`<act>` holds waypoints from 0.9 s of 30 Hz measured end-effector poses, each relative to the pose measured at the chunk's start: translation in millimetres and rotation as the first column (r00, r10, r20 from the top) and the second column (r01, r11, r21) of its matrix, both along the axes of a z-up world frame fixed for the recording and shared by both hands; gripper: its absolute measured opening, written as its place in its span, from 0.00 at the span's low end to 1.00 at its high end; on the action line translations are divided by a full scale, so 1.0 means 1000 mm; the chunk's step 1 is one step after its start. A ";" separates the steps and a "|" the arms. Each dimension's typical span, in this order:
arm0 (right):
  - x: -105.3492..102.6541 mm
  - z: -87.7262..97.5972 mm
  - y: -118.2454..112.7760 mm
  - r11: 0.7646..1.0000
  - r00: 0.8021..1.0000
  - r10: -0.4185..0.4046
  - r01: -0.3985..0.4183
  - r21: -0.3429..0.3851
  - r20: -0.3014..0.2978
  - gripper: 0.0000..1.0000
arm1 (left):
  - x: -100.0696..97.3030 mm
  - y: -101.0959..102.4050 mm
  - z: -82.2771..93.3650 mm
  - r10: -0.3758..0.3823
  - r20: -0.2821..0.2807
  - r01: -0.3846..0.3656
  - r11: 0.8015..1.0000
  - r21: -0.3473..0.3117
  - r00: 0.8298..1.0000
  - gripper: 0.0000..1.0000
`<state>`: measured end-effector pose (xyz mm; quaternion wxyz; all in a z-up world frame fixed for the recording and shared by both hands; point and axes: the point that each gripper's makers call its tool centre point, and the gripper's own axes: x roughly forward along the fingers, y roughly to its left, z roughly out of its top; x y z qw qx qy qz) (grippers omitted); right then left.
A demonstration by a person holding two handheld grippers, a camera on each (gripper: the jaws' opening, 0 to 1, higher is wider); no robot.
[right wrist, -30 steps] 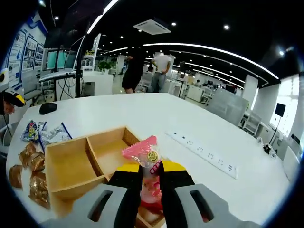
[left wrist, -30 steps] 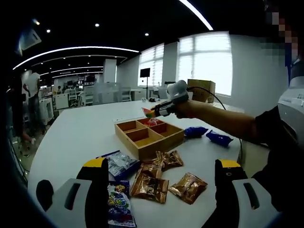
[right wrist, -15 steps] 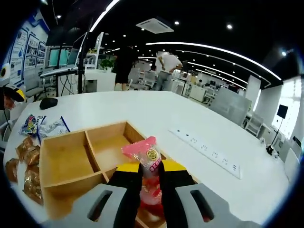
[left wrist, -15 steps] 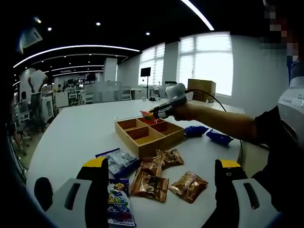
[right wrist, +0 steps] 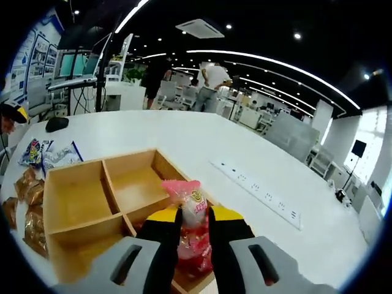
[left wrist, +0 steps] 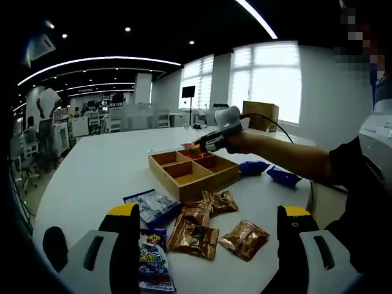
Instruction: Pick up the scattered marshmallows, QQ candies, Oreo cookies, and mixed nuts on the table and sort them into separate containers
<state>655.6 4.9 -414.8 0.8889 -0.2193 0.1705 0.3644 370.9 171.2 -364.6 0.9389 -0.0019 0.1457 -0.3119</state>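
Candy packet [right wrist: 193, 229]: pinched upright between your right gripper's [right wrist: 195, 222] closed jaws, over the wooden tray's [right wrist: 79, 177] near compartment.
Left gripper [left wrist: 205, 215]: your jaws spread wide, empty, above brown packets [left wrist: 195, 236].

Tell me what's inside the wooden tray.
The wooden tray has three bare compartments. The nearest one is mostly covered by the right gripper and its pink packet.

A large open office surrounds the wide white table [left wrist: 104, 165]. Beyond its far edge, bright tall windows [left wrist: 264, 76] fill the white wall. Long curved ceiling light strips [right wrist: 275, 64] run overhead. A white power strip [right wrist: 256, 192] lies on the table, and a brown cardboard box [left wrist: 260, 115] sits near the windows.
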 end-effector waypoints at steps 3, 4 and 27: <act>-0.001 -0.001 -0.002 1.000 1.000 -0.005 0.005 0.005 -0.010 0.18 | 0.000 -0.001 0.000 -0.001 0.000 0.001 1.000 0.000 1.000 0.96; 0.000 -0.001 -0.002 1.000 1.000 -0.006 0.006 0.009 -0.014 0.19 | 0.000 -0.001 0.001 -0.002 0.001 0.002 1.000 0.000 1.000 0.96; -0.009 0.006 -0.007 0.981 0.988 -0.090 0.110 0.159 -0.124 0.84 | -0.002 -0.007 0.006 -0.016 0.016 0.015 1.000 0.010 1.000 0.96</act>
